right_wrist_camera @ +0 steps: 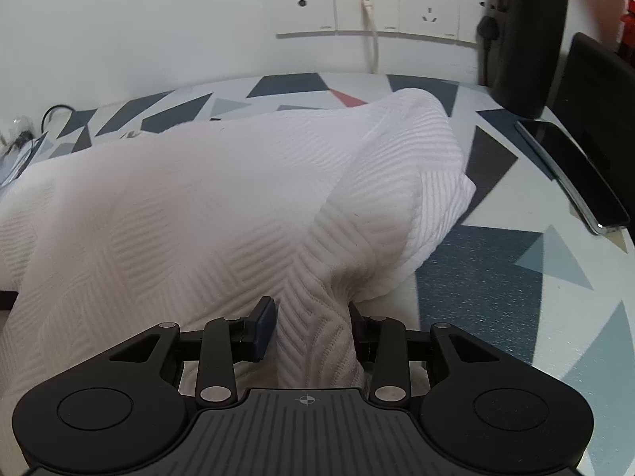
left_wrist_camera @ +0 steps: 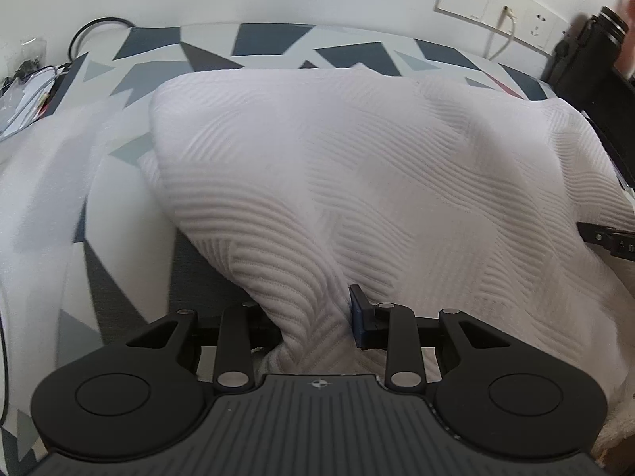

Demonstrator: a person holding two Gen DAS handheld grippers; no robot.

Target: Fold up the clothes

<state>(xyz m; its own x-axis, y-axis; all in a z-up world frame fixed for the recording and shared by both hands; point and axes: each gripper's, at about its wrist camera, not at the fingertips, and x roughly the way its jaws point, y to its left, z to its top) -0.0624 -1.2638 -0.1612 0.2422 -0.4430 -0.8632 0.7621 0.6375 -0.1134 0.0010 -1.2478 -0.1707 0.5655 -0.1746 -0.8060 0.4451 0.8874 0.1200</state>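
Note:
A white ribbed knit garment (left_wrist_camera: 337,166) lies bunched on a table with a grey, blue and white triangle-patterned cloth (left_wrist_camera: 131,285). My left gripper (left_wrist_camera: 315,317) is shut on a fold of the garment and lifts it into a ridge. In the right wrist view the same garment (right_wrist_camera: 198,206) fills the middle and left. My right gripper (right_wrist_camera: 313,325) is shut on another fold of it, with the cloth drawn up between the fingers. The right gripper's finger (left_wrist_camera: 607,238) shows at the right edge of the left wrist view.
A black bottle (right_wrist_camera: 528,35) stands at the back right, next to a dark phone (right_wrist_camera: 575,174) lying flat. Wall sockets (right_wrist_camera: 369,4) with a white cable are behind the table. Loose cables (left_wrist_camera: 27,91) lie at the far left. A black object (left_wrist_camera: 587,71) stands at the right.

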